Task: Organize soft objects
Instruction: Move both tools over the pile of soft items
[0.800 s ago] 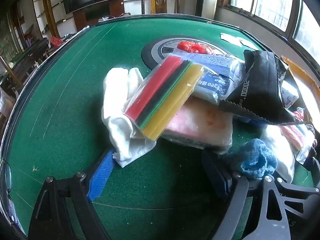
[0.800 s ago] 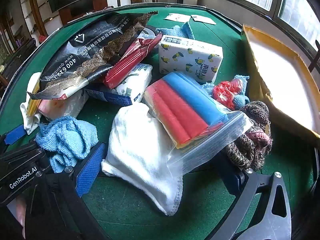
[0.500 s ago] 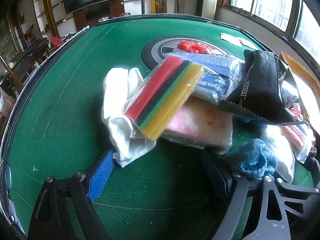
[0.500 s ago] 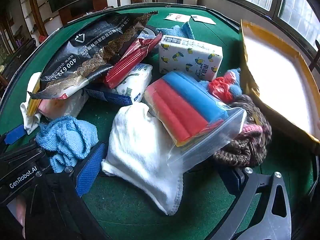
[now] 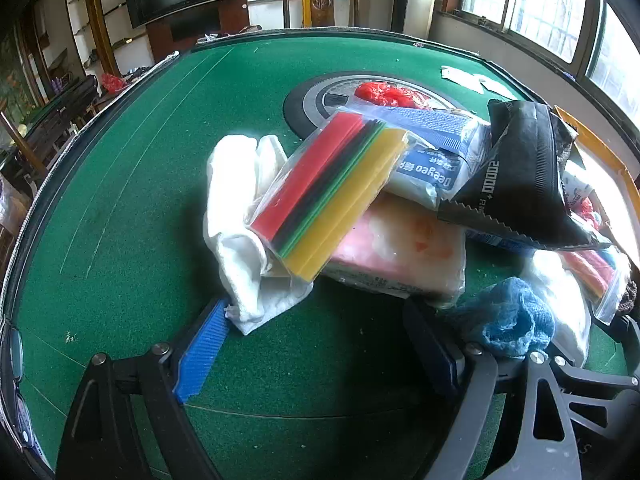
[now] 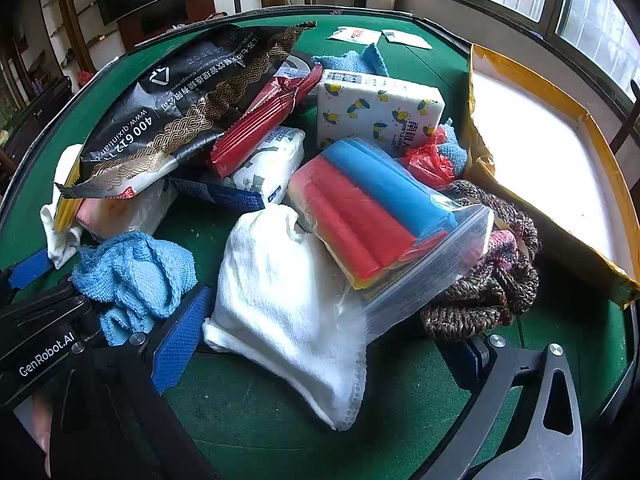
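Observation:
My left gripper (image 5: 316, 312) hovers open over the green felt, in front of a white cloth (image 5: 240, 220) whose corner touches its blue left pad (image 5: 200, 352). On that cloth leans a clear bag of red, black, green and yellow sheets (image 5: 332, 188), propped on a pink pack (image 5: 404, 248). My right gripper (image 6: 324, 320) is open wide, with a white towel (image 6: 288, 300) lying between its fingers, pads apart from it. A zip bag of red and blue rolls (image 6: 372, 220) rests on the towel. A crumpled blue cloth (image 6: 132, 272) lies between the two grippers.
A black printed bag (image 6: 192, 96), a red packet (image 6: 260, 128), tissue packs (image 6: 376, 112) and a brown knit piece (image 6: 492, 280) crowd the middle of the table. An open cardboard box (image 6: 480, 80) stands at the right. Bare felt (image 5: 120, 200) spreads to the left.
In the right wrist view the box, the knit piece and the zip bag shifted a little leftward, then settled. Both grippers stay where they were, still open.

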The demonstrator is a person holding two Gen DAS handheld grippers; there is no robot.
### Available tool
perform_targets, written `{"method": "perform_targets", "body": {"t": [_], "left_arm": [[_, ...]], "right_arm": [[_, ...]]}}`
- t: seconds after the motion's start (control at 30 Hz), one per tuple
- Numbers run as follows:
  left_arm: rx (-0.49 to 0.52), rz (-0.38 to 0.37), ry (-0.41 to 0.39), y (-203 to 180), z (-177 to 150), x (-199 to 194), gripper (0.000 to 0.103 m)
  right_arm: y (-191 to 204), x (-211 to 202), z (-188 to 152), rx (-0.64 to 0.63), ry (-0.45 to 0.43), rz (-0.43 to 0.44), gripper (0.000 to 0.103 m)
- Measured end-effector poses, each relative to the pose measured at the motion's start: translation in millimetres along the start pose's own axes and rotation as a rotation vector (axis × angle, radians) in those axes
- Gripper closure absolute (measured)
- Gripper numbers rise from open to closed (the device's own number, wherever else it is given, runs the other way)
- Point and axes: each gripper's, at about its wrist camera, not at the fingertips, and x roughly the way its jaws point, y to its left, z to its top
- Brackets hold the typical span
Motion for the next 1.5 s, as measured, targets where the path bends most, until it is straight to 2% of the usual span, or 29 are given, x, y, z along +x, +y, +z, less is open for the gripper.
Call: {"method": "perform_targets", "body": {"t": [0.57, 0.63, 0.67, 0.77, 0.93, 1.0, 1.07, 1.13, 1.23, 1.3, 1.43, 1.5], "left_arm": [[-0.005, 0.004, 0.004, 4, 0, 2, 0.011], [-0.016, 0.013, 0.011, 4, 0, 5, 0.003], [-0.023, 0.015, 0.021, 5, 0, 7, 0.0], [-0.022, 0.018, 0.019, 11, -3, 6, 0.0], [-0.022, 0.018, 0.02, 11, -3, 7, 0.0], [-0.022, 0.018, 0.021, 11, -3, 7, 0.0], [-0.016, 0.012, 0.021, 11, -4, 6, 0.0], [0.001, -0.005, 0.021, 8, -5, 5, 0.001], [0.015, -0.075, 0.02, 6, -6, 0, 0.001], [0.009, -0.132, 0.005, 8, -7, -6, 0.001], [0.013, -0.232, -0.041, 5, -9, -19, 0.001], [0.041, -0.268, -0.064, -2, -11, -26, 0.001]], "right_arm": [[0, 0, 0, 0.0, 0.0, 0.0, 0.0], [0, 0, 0, -0.006, 0.0, 0.003, 0.0], [0, 0, 0, -0.028, 0.001, 0.016, 0.0], [-2, 0, 2, -0.139, 0.052, 0.093, 0.0], [-15, -12, -8, -0.221, 0.093, 0.202, 0.0], [-25, -21, -19, -0.24, 0.089, 0.286, 0.001], [-36, -32, -30, -0.238, 0.071, 0.365, 0.007], [-43, -36, -36, -0.243, 0.065, 0.407, 0.013], [-53, -47, -46, -0.257, 0.035, 0.448, 0.025], [-53, -60, -53, -0.282, 0.004, 0.482, 0.039], [-48, -68, -52, -0.323, -0.041, 0.487, 0.044], [-43, -67, -49, -0.342, -0.048, 0.482, 0.061]]}}
